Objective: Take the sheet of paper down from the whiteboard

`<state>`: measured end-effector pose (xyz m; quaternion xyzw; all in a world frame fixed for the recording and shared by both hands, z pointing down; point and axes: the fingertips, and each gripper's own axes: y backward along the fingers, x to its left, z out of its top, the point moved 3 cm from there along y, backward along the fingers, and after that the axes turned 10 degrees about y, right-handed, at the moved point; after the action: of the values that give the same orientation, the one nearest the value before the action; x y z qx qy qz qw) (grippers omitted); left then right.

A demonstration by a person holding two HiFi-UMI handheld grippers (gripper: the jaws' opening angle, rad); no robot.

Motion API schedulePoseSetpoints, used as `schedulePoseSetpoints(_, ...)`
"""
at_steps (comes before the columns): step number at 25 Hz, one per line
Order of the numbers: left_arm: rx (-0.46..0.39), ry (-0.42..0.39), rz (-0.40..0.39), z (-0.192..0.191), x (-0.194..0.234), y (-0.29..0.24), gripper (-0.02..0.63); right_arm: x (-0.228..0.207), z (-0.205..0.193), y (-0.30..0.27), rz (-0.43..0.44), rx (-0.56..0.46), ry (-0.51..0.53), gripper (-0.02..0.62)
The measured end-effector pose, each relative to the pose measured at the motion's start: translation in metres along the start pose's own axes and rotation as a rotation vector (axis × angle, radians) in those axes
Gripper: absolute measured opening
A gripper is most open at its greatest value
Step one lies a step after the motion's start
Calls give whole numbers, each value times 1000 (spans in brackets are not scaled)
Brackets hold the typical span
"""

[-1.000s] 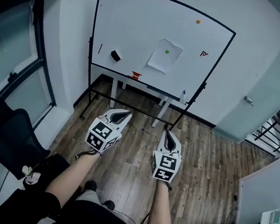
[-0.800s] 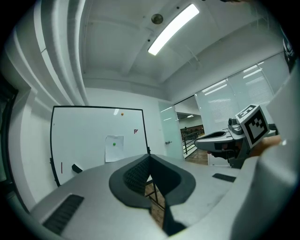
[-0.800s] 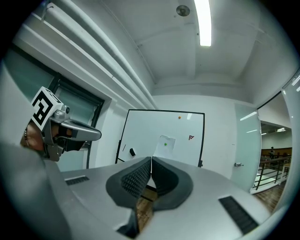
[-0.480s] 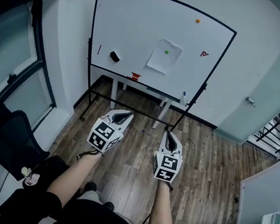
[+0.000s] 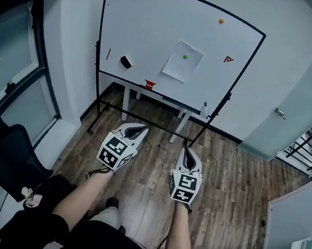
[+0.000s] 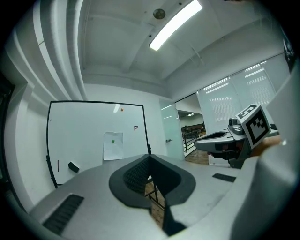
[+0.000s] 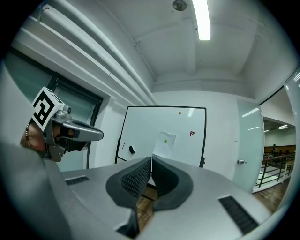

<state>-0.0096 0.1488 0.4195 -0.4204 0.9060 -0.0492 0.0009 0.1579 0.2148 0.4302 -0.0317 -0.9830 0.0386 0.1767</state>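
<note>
Pointing level, jaws together and empty, the right hand-held gripper (image 5: 186,149) faces the sheet of paper (image 5: 182,62) almost dead ahead, well apart, hanging slightly tilted right of the whiteboard (image 5: 145,29) middle; the left hand-held gripper (image 5: 143,128), likewise closed, aims off-line.

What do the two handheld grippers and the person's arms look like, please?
The left gripper and right gripper both have pale grey, tapering shells lined with black ribbed pads. Each carries a white cube printed with black square markers. The forearms show no sleeves.
</note>
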Motion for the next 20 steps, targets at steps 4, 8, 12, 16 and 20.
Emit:
schedulePoseSetpoints(4, 1, 3, -3, -2, 9, -18, 20, -7, -5, -18, 2, 5, 0, 25)
schedulePoseSetpoints(8, 1, 10, 4, -3, 22, -42, 20, -18, -11, -41, 7, 11, 4, 24)
schedulePoseSetpoints(12, -6, 24, 4, -4, 35, -71, 20, -29, -15, -70, 14, 10, 11, 25)
schedulePoseSetpoints(16, -11, 30, 5, -2, 56, -103, 20, -39, -17, -109, 23, 10, 4, 25)
schedulePoseSetpoints(20, -15, 40, 16, 2, 80, -134, 20, -46, -14, -149, 42, 8, 14, 24)
